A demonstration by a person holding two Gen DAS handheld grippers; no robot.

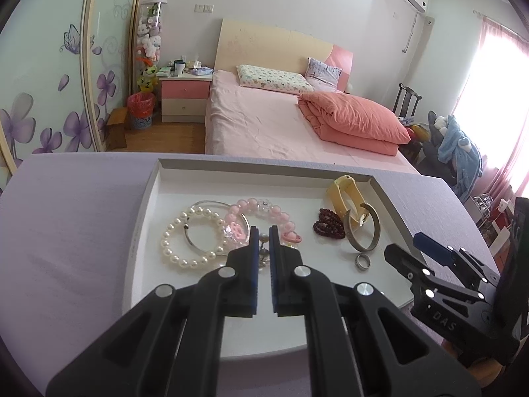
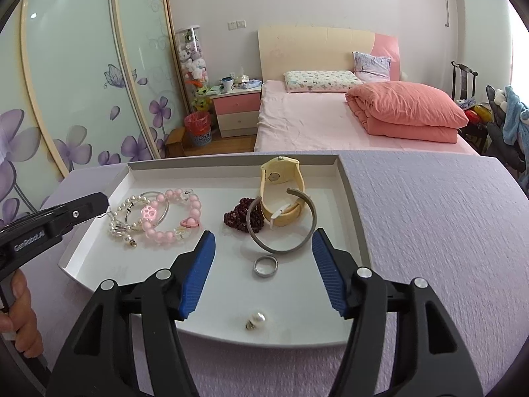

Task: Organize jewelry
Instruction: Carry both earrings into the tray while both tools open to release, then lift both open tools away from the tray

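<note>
Pink bedding, a flowered wardrobe door and a bedside cabinet fill the background; nearer the cameras a lavender-covered tabletop [image 2: 429, 218] carries a shallow white tray [image 2: 350, 198] of jewelry.

Toward the tray's left side lie a white pearl bracelet [image 1: 190, 235], a thin silver bangle [image 1: 211, 228] overlapping it, and a pink bead bracelet [image 2: 172, 215] with small charms. Near the tray's far right corner a yellow watch [image 2: 281, 195] stands on its strap, touching a grey open cuff bangle [image 2: 281, 225]; a coil of dark red beads [image 2: 243, 218] lies just beside the cuff on its left. A silver ring [image 2: 265, 266] lies on the tray floor just in front of the cuff. Close to the tray's near edge sits a single pearl earring [image 2: 256, 320].

The left hand-held gripper [image 1: 263, 231] reaches over the tray's left side with its jaws drawn nearly together; a small metallic, pearl-tipped piece [image 1: 263, 248] shows in the narrow gap, but whether the pads are pinching it I cannot tell. A person's hand [image 2: 20, 304] holds its handle at the tabletop's left edge.

The right hand-held gripper [image 2: 263, 241] hangs over the tray's near right part with its jaws spread wide and nothing gripped; the ring and the earring lie on the tray floor below the gap, clear of the pads.
</note>
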